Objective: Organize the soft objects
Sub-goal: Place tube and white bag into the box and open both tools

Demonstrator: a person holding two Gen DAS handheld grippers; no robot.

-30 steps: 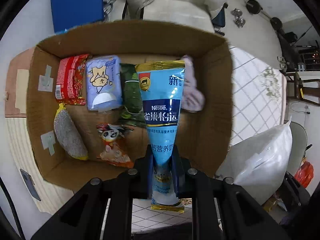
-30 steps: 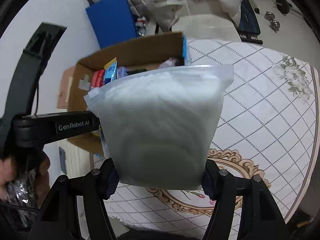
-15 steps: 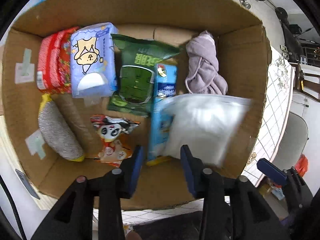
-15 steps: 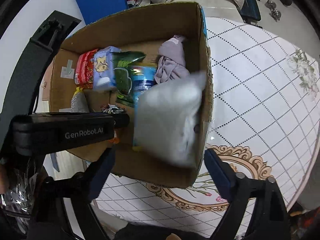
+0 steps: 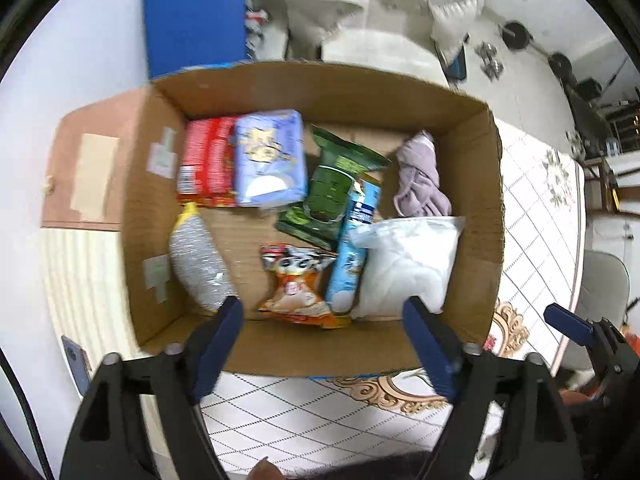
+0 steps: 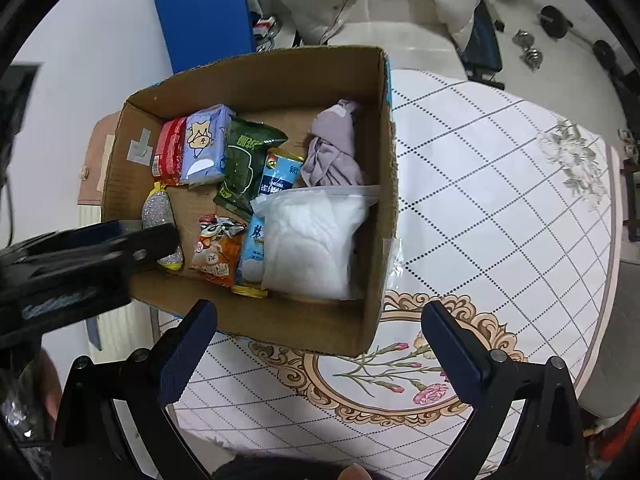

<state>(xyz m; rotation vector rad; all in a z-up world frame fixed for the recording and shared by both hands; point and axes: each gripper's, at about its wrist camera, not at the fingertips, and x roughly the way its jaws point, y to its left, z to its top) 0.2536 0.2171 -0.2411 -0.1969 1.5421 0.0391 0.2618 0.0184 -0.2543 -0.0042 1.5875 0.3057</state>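
Your clearest way into the cardboard box (image 6: 372, 184) is the bare floor at centre-left, between the silver scrubber (image 6: 158, 216) and the green packet (image 6: 244, 160). The white bag (image 6: 312, 240), blue pouch (image 6: 276, 176) and purple cloth (image 6: 332, 152) block the right side.

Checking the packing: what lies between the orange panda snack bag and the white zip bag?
The tall blue Nestle pouch, touching both, clearest in the right wrist view.

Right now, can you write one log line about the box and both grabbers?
left gripper: open, empty | right gripper: open, empty | white bag: in cardboard box | blue pouch: beside bag
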